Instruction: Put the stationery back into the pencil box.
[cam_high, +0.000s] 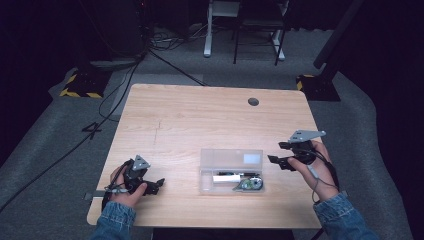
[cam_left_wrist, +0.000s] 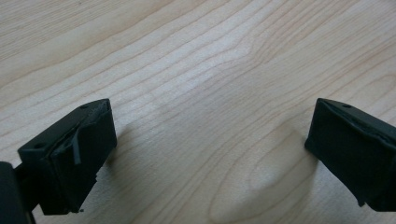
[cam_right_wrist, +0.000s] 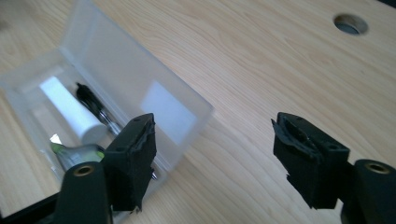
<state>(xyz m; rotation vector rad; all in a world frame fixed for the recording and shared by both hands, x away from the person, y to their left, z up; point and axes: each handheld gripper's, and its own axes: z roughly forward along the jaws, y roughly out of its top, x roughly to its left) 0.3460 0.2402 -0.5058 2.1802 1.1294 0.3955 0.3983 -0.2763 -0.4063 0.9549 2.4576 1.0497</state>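
Note:
A clear plastic case (cam_high: 231, 159) lies open near the table's front, its lid folded back. Inside it are a white tube (cam_high: 226, 178), a black pen (cam_high: 240, 174) and a green-and-white tape dispenser (cam_high: 250, 185). My right gripper (cam_high: 277, 152) hovers just right of the case, open, with nothing between its jaws. In the right gripper view the case (cam_right_wrist: 116, 70), the tube (cam_right_wrist: 74, 112), the pen (cam_right_wrist: 95, 109) and the dispenser (cam_right_wrist: 74, 154) sit left of the open right gripper (cam_right_wrist: 215, 154). My left gripper (cam_high: 159, 184) rests at the front left, well apart from the case. The left gripper (cam_left_wrist: 210, 140) stands open over bare wood.
The wooden table (cam_high: 200, 115) has a round cable hole (cam_high: 253, 101) at its far right, which shows as the hole (cam_right_wrist: 350, 23) in the right gripper view. Cables and stands lie on the grey floor beyond the table.

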